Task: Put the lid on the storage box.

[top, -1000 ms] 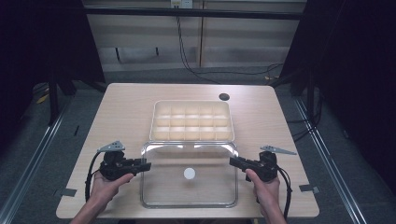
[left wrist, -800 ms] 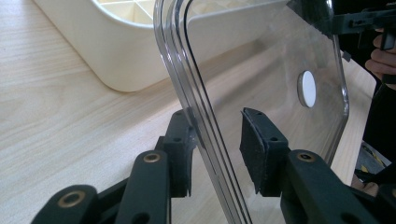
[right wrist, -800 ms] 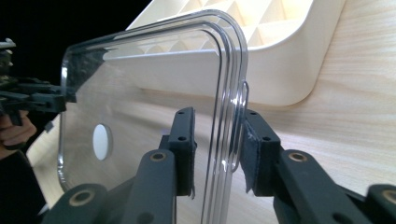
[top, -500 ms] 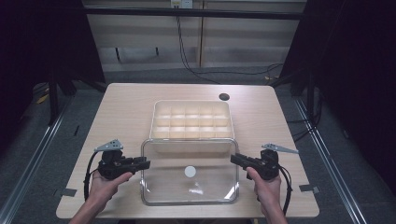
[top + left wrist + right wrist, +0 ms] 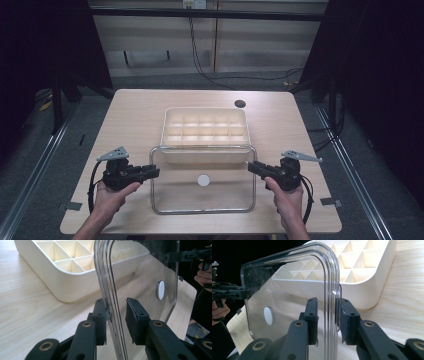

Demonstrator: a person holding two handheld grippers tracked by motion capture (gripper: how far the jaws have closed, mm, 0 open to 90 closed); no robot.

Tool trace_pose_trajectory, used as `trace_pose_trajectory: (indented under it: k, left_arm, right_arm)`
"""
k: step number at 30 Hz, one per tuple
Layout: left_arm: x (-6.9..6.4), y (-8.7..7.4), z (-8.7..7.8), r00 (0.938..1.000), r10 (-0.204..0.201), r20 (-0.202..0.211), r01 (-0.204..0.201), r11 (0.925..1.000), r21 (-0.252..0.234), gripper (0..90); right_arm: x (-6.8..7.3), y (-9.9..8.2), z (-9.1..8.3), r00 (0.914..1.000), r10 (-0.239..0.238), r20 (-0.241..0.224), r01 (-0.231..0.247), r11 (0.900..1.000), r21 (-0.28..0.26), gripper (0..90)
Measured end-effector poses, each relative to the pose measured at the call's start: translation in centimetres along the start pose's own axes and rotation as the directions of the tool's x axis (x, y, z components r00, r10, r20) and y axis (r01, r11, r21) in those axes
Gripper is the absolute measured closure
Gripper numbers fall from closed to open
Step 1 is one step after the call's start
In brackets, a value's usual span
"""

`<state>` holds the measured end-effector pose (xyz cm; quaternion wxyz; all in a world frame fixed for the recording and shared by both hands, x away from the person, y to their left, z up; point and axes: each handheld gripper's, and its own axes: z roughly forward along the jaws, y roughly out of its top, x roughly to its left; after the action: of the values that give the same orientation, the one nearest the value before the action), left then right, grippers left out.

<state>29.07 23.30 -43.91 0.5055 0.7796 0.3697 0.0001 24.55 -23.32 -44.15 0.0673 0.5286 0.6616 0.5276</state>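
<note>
The clear lid (image 5: 202, 185) you are working with is a rigid, transparent plastic sheet with rounded corners, a stepped rim along its edge and a small white round button (image 5: 203, 180) near its middle. It sits at the near side of the desk (image 5: 130, 115), between your two hands, and its far edge overlaps the near wall of the cream tray (image 5: 205, 131).

Expect it to feel light and stiff, but smooth and slippery; it could pivot or slide between the pads if only one side holds firm. The raised rim is the sensible place to grip, at the middle of each short side, so it stays level.

Your left gripper (image 5: 115, 317) straddles the left rim, and its jaws have just been closing on it: one pad touches the plastic, the other stands just off it, so it has not yet pinched. Your right gripper (image 5: 329, 320) has the right rim between its jaws, one pad on the rim and the other just off the lid's face, so a firm pinch is not plain there either.

The tray is matte, opaque moulded plastic, divided by thin walls into a grid of square compartments, all of them bare. The desk is pale wood-grain laminate with a dark round cable hole (image 5: 240, 104) beyond the tray.
</note>
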Motion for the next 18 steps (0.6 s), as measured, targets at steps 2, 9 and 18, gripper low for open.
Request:
trace_pose_trajectory:
  k: [2,9,18]
  left_arm:
    - [0.0,0.2,-0.1,1.0000,0.001,0.001,-0.001,1.0000,-0.008,72.1]
    - [-0.3,0.6,-0.2,1.0000,0.004,-0.005,-0.004,0.9999,-0.015,73.4]
    - [-0.1,1.7,-0.9,0.9999,0.004,-0.012,-0.005,0.9990,-0.045,73.6]
  right_arm:
    - [0.1,0.2,0.0,1.0000,-0.006,0.000,0.006,1.0000,-0.004,71.4]
    - [0.2,0.9,-0.3,1.0000,0.004,0.004,-0.004,0.9996,-0.026,70.7]
    - [0.7,1.9,0.0,0.9999,-0.011,0.002,0.011,0.9990,-0.042,70.6]
